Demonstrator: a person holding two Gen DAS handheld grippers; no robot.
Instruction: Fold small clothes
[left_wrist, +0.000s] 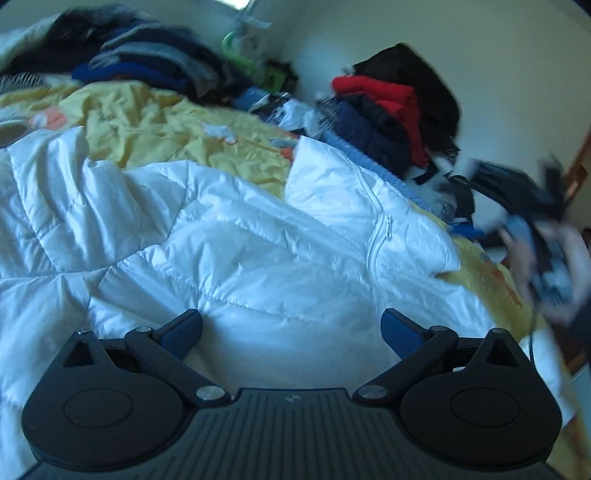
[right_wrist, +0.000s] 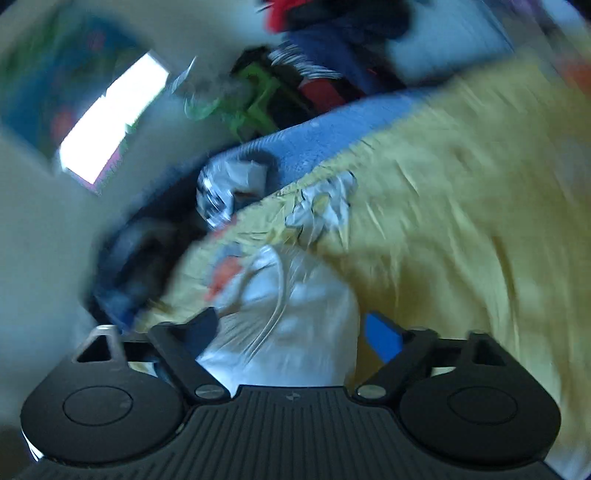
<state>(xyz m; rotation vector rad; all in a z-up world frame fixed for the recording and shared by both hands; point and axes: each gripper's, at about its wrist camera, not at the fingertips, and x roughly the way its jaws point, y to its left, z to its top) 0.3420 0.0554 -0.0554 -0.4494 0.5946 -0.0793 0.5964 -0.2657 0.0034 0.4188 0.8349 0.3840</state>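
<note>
White quilted jacket (left_wrist: 229, 236), zip side up, lies spread across the yellow bedspread (left_wrist: 155, 122) of the bed, its padded panels creased and one edge turned back along the zip (left_wrist: 380, 236); laid open like this, it probably awaits its first fold. Left gripper (left_wrist: 291, 334) hangs just over the near part of the jacket with its blue-padded fingers (left_wrist: 181, 336) spread wide and nothing between them, a stance that suits reaching for a hem. In the right wrist view, which is heavily blurred, a white fold of what appears to be the same jacket (right_wrist: 291, 317) sits between the fingers of the right gripper (right_wrist: 291, 336); the jaws stand apart and the far pad (right_wrist: 382, 338) shows clear of the cloth, so no pinch is made yet. The right gripper and the hand (left_wrist: 554, 254) carrying it appear as a dark smear at the bed's edge in the left wrist view. Stacks of dark and blue clothes (left_wrist: 147, 59) and a red and black pile (left_wrist: 399, 107) sit against the wall, well apart from the jacket, which leaves the bedspread's middle free for folding.
</note>
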